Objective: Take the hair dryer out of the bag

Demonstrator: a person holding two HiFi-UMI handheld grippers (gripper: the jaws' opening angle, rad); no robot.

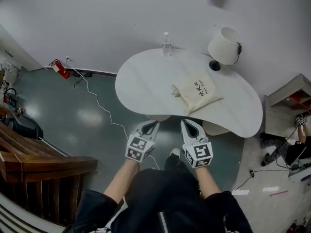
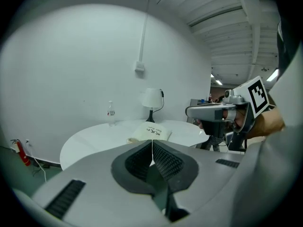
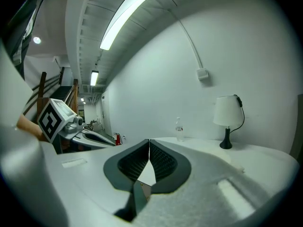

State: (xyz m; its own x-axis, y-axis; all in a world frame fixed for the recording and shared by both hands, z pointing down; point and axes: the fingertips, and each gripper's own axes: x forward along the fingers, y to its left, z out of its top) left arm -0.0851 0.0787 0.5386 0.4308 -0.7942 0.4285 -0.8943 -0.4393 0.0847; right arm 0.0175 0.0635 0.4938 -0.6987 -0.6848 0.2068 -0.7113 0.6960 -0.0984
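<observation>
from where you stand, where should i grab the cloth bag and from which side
Probably the gathered neck at the left end of the cloth bag in the head view. It is bunched narrow, while the body lies flat and wide on the table. Come from the near left with the left gripper, opening its shut jaws first.
</observation>
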